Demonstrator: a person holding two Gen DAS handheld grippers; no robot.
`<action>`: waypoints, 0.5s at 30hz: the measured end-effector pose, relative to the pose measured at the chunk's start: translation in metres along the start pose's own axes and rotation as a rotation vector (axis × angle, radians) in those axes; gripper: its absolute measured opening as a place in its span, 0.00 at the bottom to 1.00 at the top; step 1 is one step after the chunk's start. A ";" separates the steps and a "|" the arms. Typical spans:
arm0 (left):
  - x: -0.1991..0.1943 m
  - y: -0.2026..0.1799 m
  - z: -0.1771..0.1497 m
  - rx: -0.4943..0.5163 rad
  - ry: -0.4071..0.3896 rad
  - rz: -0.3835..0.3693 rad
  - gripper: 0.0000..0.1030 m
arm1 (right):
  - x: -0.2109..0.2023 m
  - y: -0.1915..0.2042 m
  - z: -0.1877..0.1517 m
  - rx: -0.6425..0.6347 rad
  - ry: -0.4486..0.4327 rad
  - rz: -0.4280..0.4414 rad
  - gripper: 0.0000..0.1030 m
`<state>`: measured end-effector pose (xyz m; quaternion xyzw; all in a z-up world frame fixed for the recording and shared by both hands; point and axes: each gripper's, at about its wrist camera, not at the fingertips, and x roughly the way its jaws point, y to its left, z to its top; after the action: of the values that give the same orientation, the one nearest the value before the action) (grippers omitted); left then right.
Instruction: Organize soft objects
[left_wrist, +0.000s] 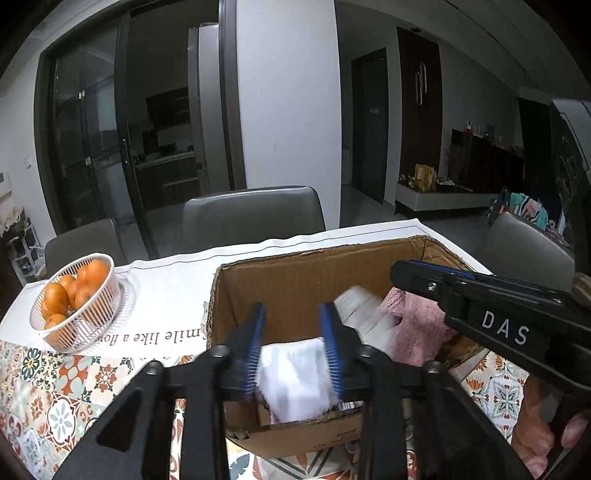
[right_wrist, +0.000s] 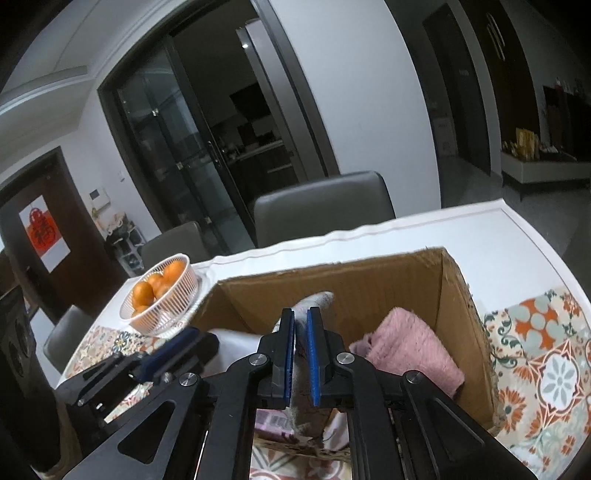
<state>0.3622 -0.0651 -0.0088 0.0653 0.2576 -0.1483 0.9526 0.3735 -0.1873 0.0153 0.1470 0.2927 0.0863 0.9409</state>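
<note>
An open cardboard box (left_wrist: 295, 273) (right_wrist: 369, 273) stands on the table. Inside lie a pink fluffy cloth (left_wrist: 424, 321) (right_wrist: 413, 350) and a white cloth (left_wrist: 295, 376). My left gripper (left_wrist: 295, 325) is open over the box's near side, its blue pads either side of the white cloth without pinching it. My right gripper (right_wrist: 301, 328) is shut on a grey sock (right_wrist: 317, 301), held above the box interior; the sock hangs blurred in the left wrist view (left_wrist: 364, 314). The right gripper's body (left_wrist: 480, 310) crosses the box's right side.
A white basket of oranges (left_wrist: 77, 299) (right_wrist: 162, 295) stands on the white paper to the left of the box. A patterned tablecloth (left_wrist: 55, 398) (right_wrist: 546, 354) covers the table. Grey chairs (left_wrist: 255, 214) (right_wrist: 325, 206) stand at the far edge.
</note>
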 end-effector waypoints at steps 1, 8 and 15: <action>-0.002 0.000 0.000 0.000 0.000 0.004 0.36 | -0.001 -0.001 -0.001 -0.002 -0.001 -0.006 0.10; -0.019 0.007 -0.003 -0.046 -0.001 0.035 0.39 | -0.017 0.004 -0.006 -0.047 -0.011 -0.061 0.21; -0.056 0.007 -0.007 -0.067 -0.029 0.051 0.39 | -0.046 0.016 -0.015 -0.084 -0.016 -0.086 0.22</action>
<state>0.3153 -0.0435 0.0142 0.0378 0.2468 -0.1162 0.9613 0.3263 -0.1800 0.0327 0.0956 0.2872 0.0568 0.9514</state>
